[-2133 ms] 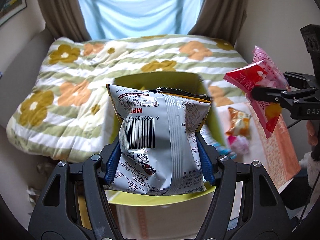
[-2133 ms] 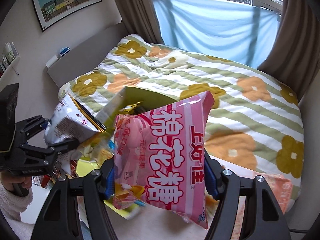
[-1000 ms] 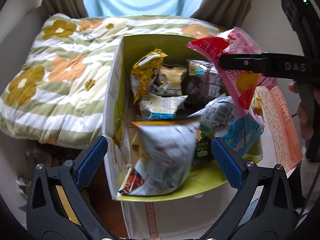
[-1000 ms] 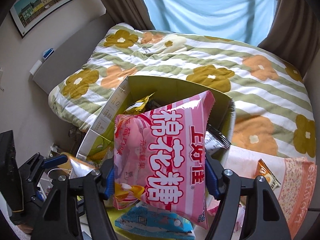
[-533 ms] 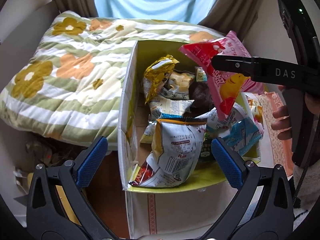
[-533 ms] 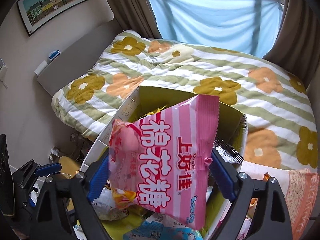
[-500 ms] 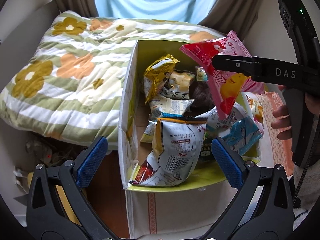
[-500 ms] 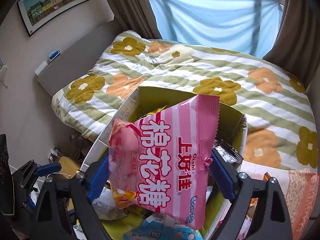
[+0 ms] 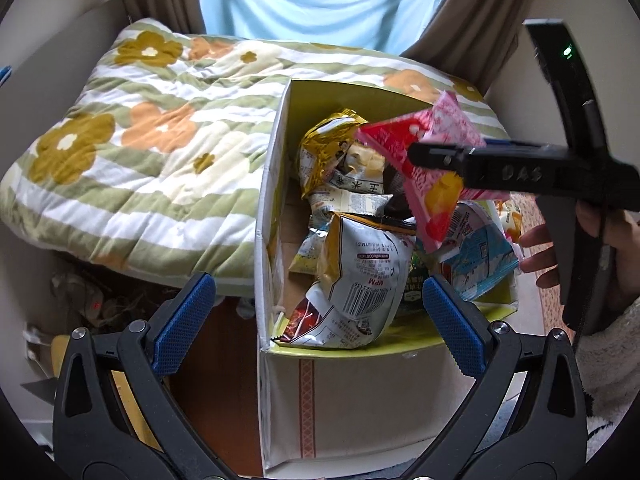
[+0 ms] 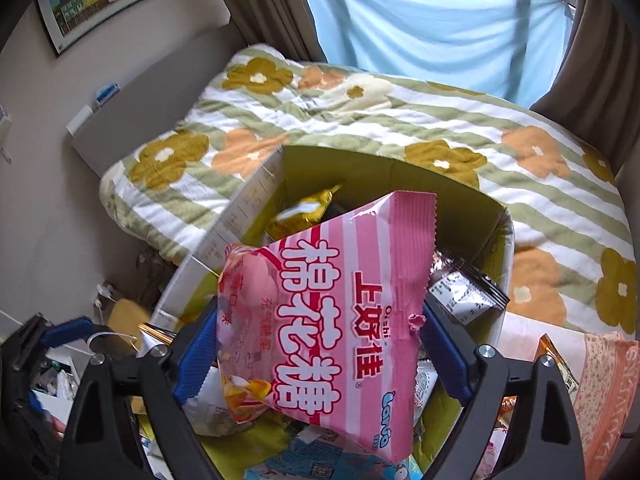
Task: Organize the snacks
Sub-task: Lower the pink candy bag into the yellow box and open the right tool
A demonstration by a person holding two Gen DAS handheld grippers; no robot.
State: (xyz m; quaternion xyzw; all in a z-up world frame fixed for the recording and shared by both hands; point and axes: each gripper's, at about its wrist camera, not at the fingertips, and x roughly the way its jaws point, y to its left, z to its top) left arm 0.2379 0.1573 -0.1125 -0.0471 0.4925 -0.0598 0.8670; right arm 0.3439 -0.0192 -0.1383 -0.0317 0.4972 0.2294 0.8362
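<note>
The left hand-held gripper [image 9: 316, 316] hung empty, its fingers spread wide, just above the near end of the cardboard box [image 9: 340, 400]. A silver chip bag [image 9: 360, 280] lay inside among other snack packets. The right hand-held gripper [image 10: 320, 344] gripped a pink marshmallow bag [image 10: 320, 320] over the box, though its fingers looked only loosely closed. The box stood beside the flowered bed [image 9: 140, 152]

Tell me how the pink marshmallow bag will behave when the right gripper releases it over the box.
The pink marshmallow bag looks puffed with air, so it is probably light and would drop softly. Its glossy film may slide off the silver chip bag below. The cardboard box looks crowded, so the bag may rest on top, tilted.
</note>
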